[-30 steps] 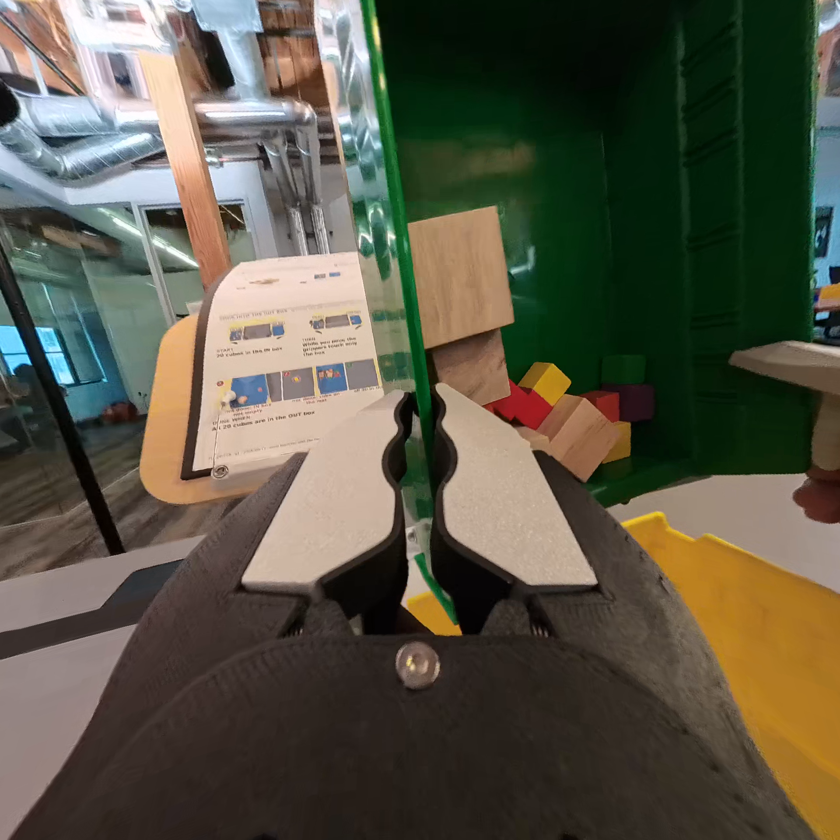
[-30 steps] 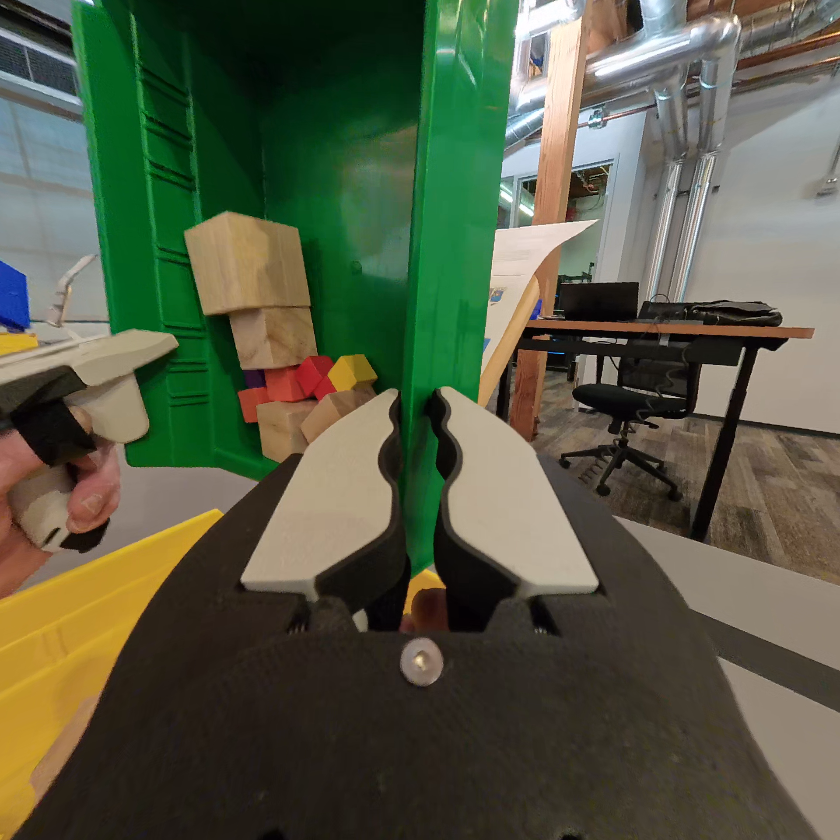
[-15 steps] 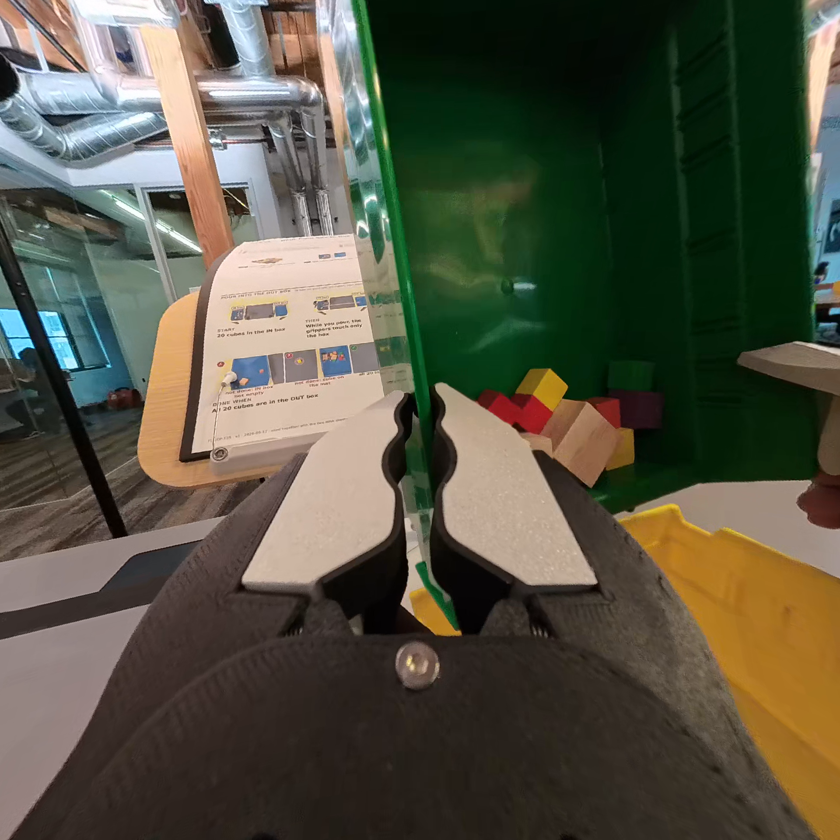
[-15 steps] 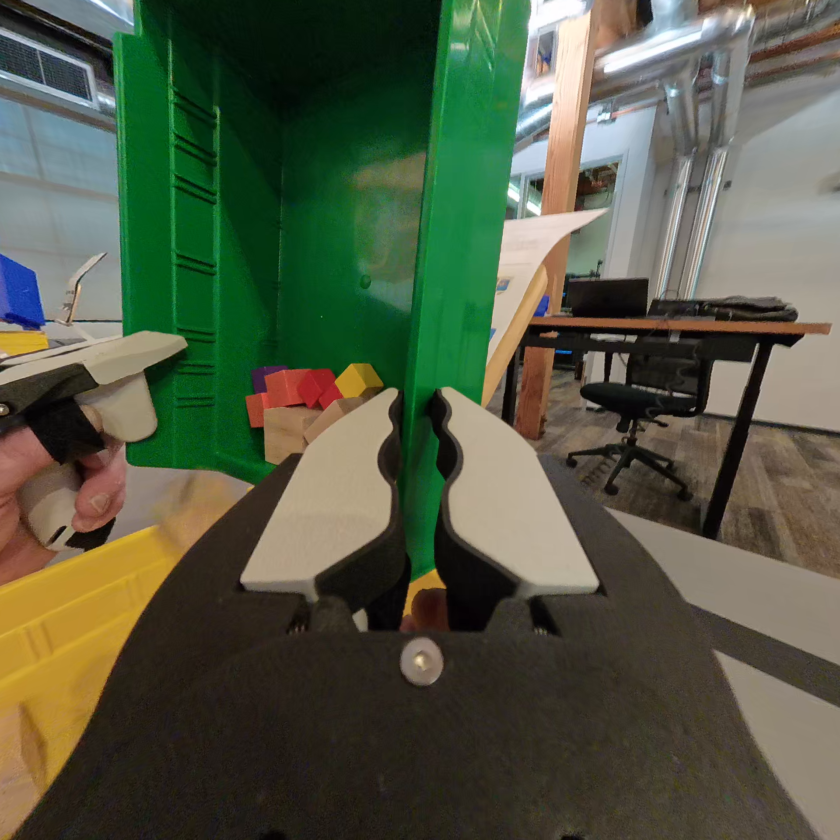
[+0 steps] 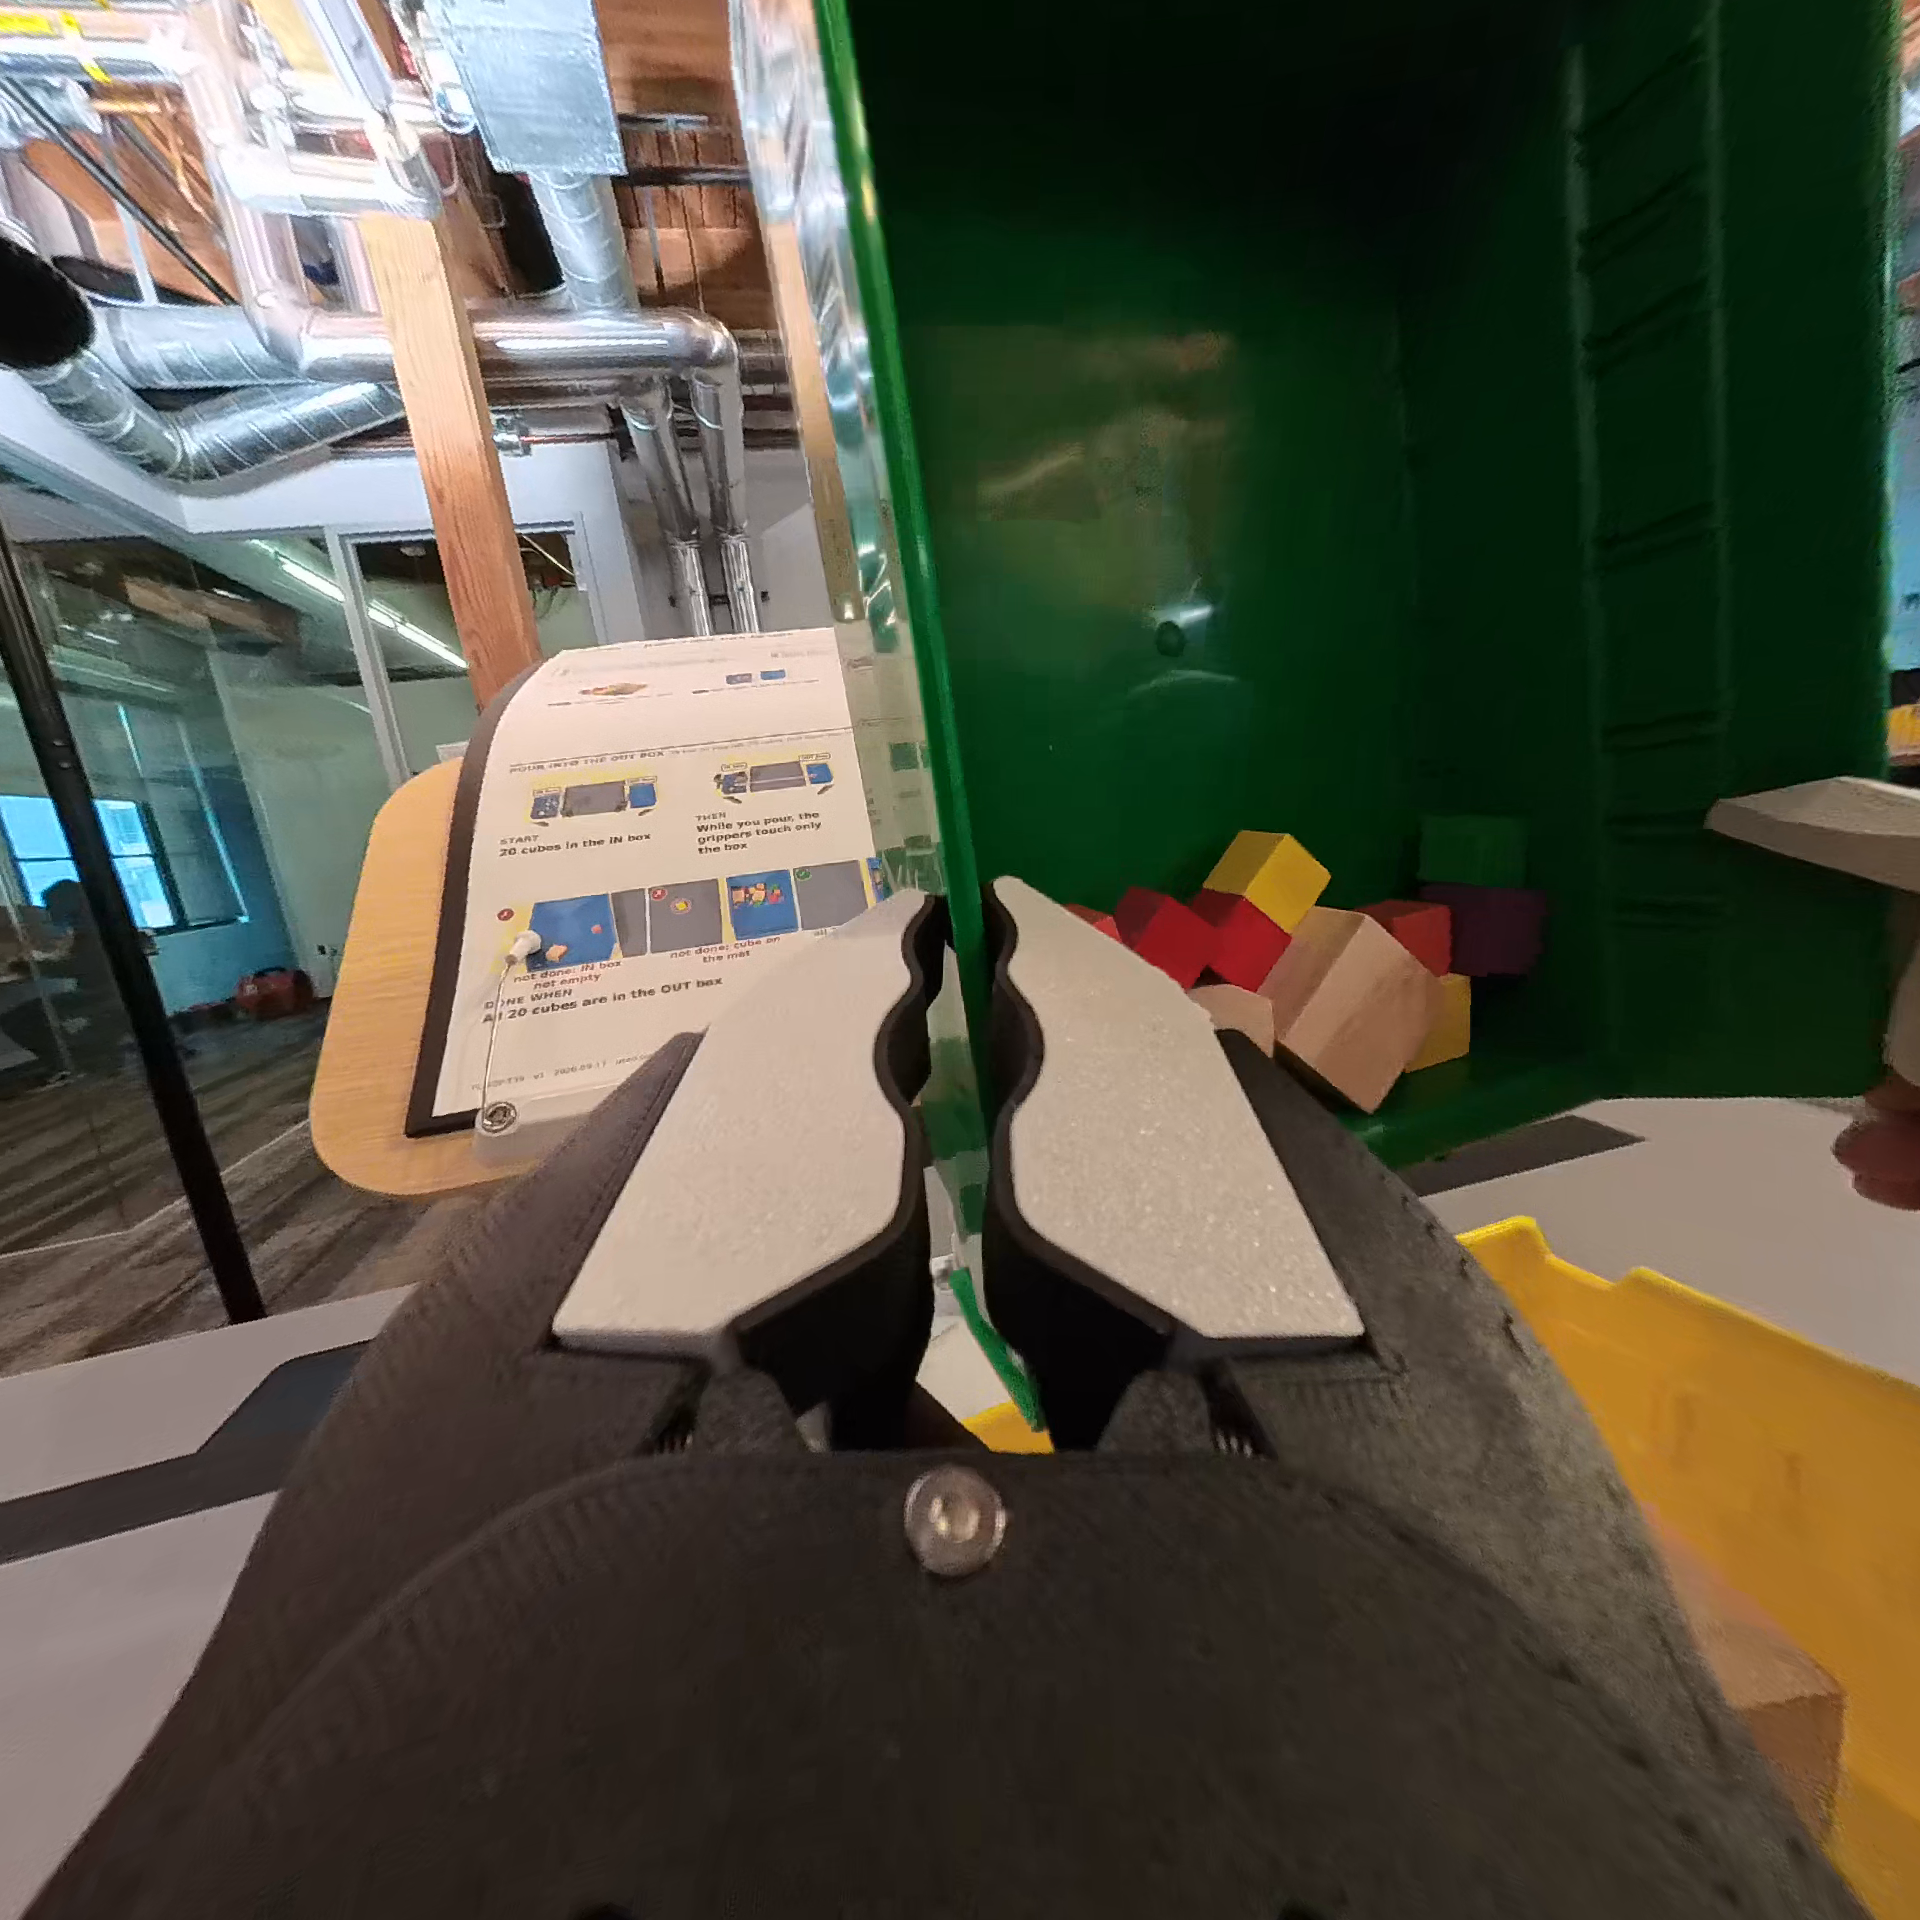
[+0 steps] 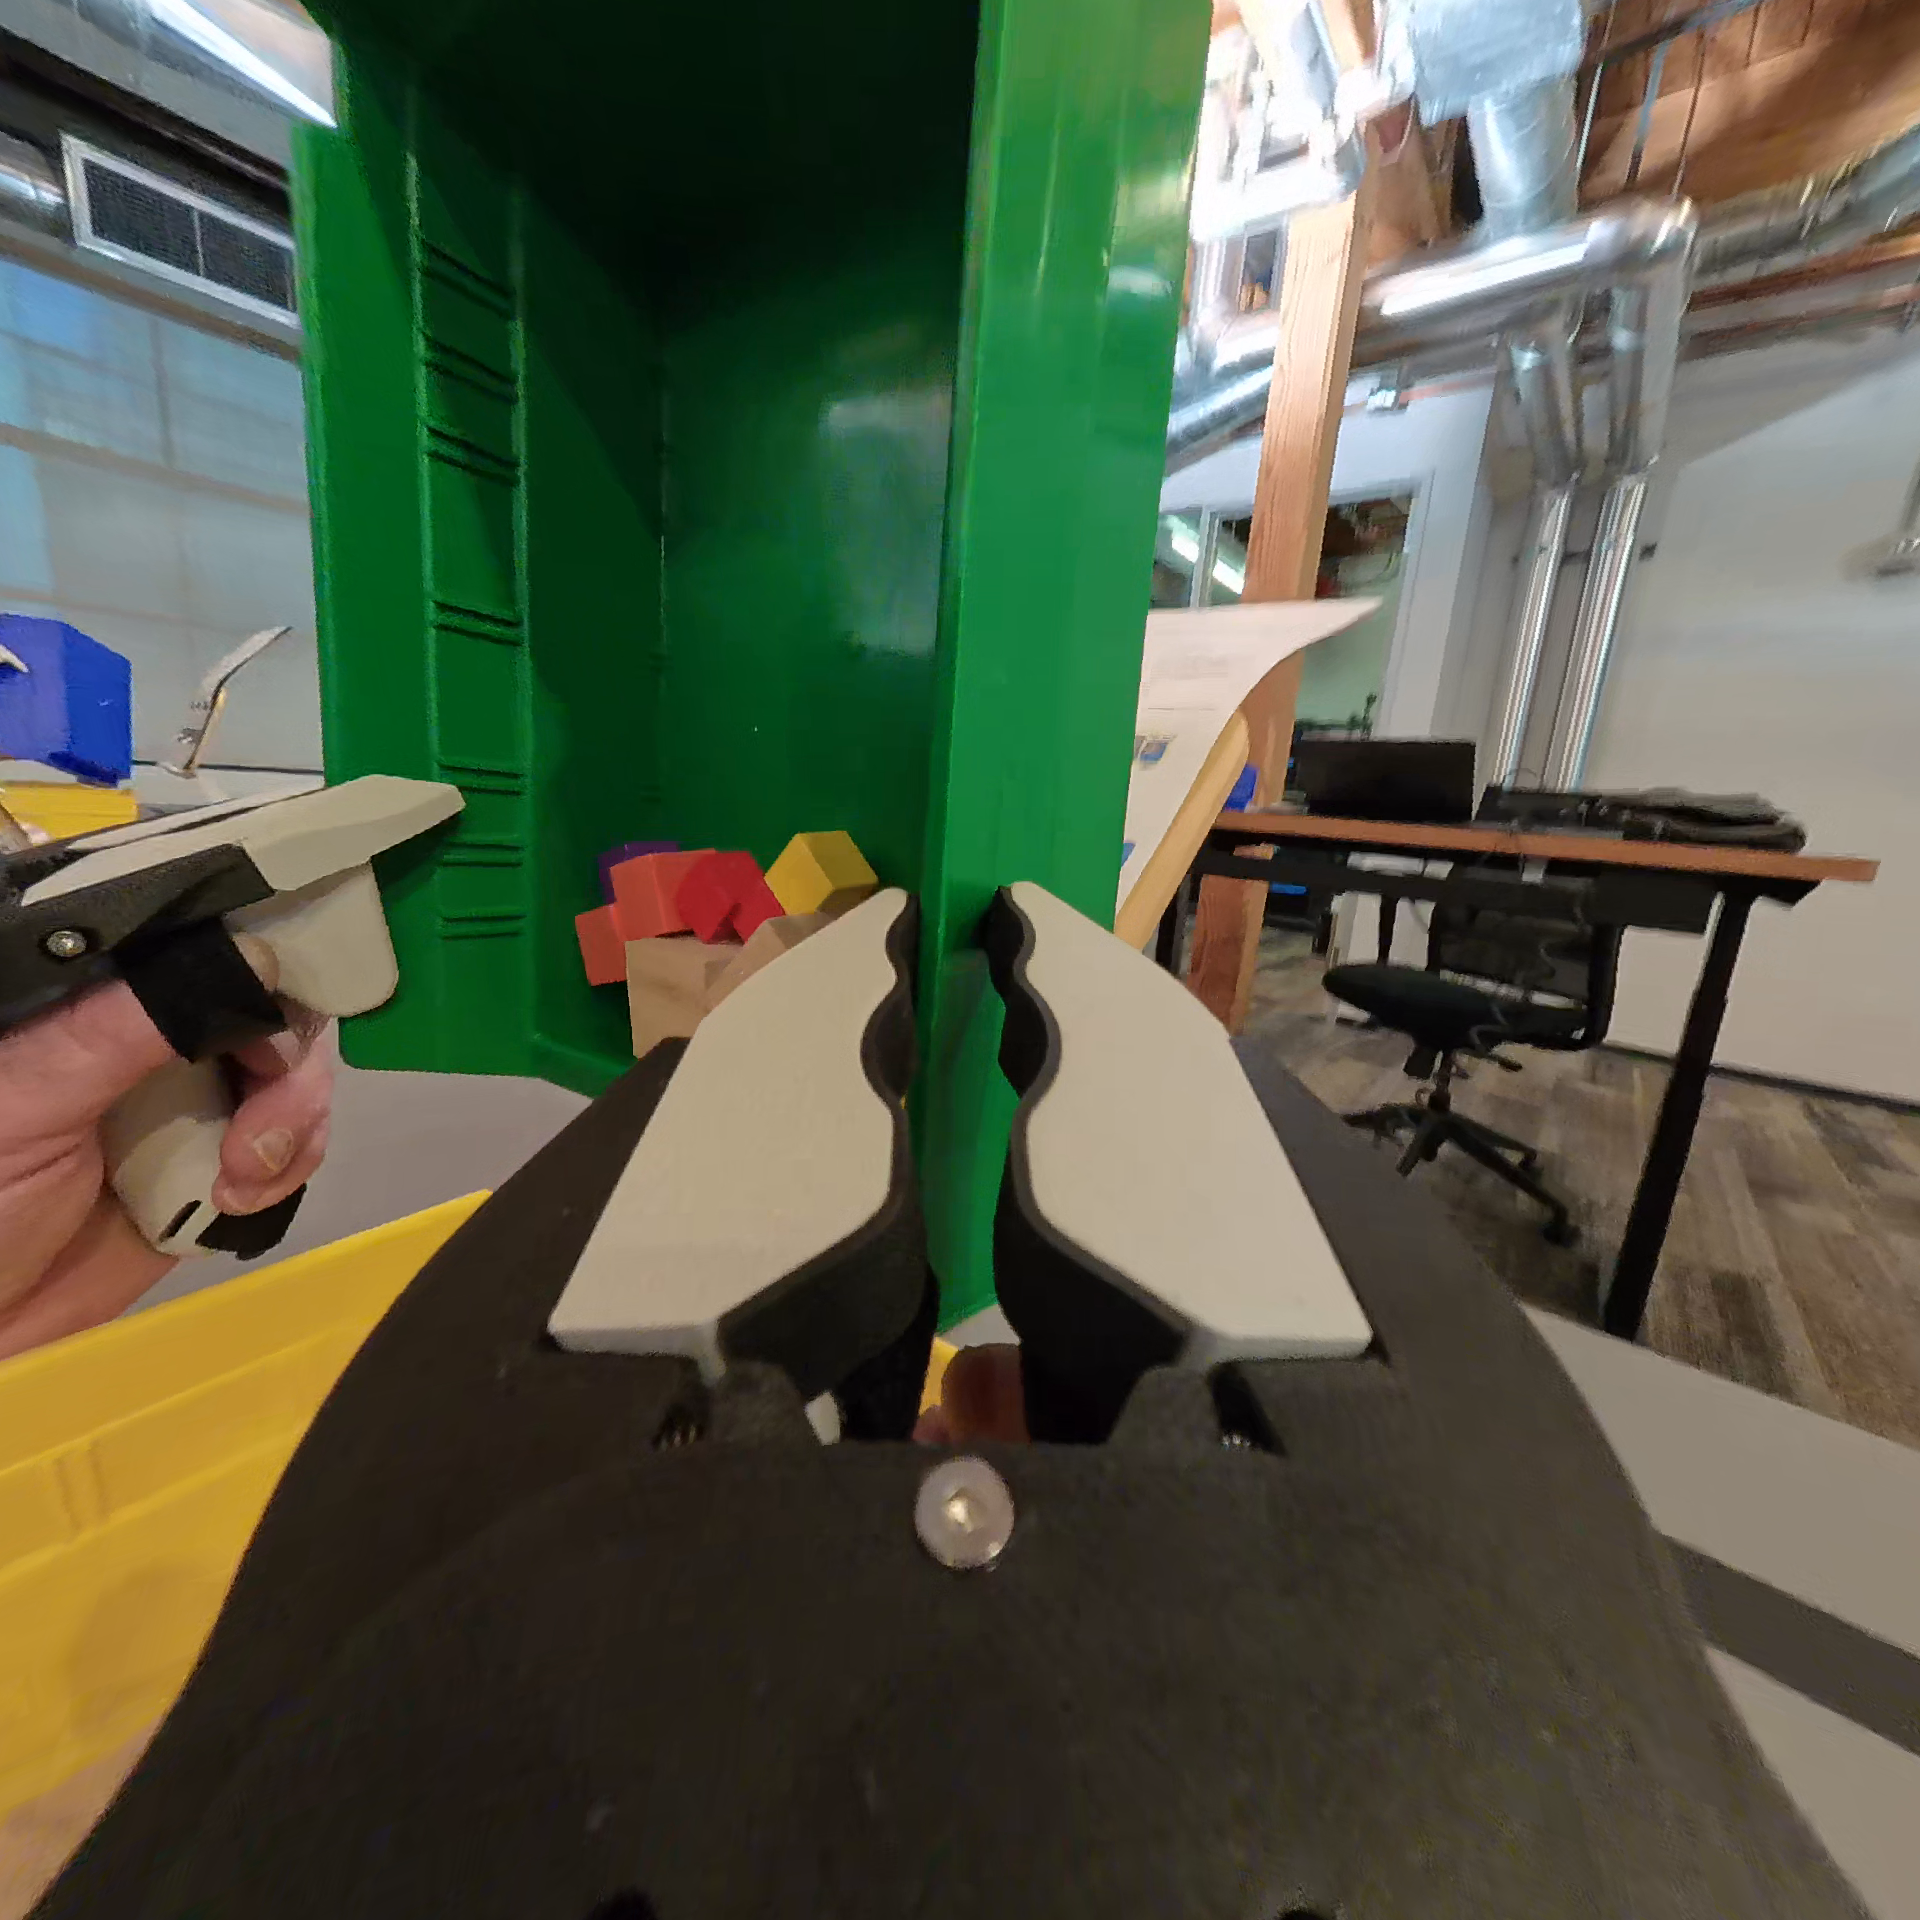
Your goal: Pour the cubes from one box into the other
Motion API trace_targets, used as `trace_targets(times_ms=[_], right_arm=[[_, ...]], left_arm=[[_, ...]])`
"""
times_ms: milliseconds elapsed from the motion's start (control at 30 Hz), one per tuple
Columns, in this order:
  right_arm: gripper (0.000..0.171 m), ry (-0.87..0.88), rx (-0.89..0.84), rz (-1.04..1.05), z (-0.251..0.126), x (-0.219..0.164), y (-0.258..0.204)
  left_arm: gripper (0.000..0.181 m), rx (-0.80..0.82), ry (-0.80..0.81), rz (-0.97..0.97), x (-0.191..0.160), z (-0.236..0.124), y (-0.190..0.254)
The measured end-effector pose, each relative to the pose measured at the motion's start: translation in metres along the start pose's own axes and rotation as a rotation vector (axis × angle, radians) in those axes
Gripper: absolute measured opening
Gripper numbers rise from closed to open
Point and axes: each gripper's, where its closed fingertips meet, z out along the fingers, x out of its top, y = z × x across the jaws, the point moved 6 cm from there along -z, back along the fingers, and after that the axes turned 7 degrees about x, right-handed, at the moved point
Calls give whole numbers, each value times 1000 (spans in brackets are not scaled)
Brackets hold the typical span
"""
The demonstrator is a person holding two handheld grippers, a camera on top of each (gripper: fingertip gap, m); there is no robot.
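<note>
The green box is tipped up on end, its open side facing me, held above the yellow box. My left gripper is shut on the green box's left wall. My right gripper is shut on its right wall. Several cubes, red, yellow, purple, green and plain wood, lie piled at the low end of the green box; they also show in the right wrist view. A wooden cube lies in the yellow box. The left gripper also shows at the left of the right wrist view.
A curved wooden stand with a printed instruction sheet stands behind the grey table. A desk and an office chair stand on the floor to the right. A blue box sits far left.
The two large wooden cubes that were falling down inside the green box have dropped out of it. The green box has tipped a little steeper. Both grippers keep their hold.
</note>
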Motion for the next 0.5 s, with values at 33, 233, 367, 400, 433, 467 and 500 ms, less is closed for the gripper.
trace_targets(times_ms=[33, 233, 367, 400, 433, 467, 500], right_arm=[[6, -5, -1, 3, 0, 2, -1], [6, 50, 9, -5, -1, 9, 2], [6, 34, 17, -7, -1, 3, 0], [6, 26, 13, 8, -1, -2, 1], [6, 21, 5, 10, -1, -4, 2], [6, 17, 6, 11, -1, -5, 2], [6, 15, 8, 13, -1, -7, 2]], left_arm=[[6, 2, -2, 7, 1, 0, 1], [6, -11, 52, 3, 16, -1, 4], [7, -8, 44, 0, 10, -1, 1], [7, -8, 43, -3, 7, -1, 1], [6, -8, 34, 1, 4, -1, 3], [6, -3, 29, 3, 3, -1, 3], [7, -4, 26, -5, 2, -2, 2]])
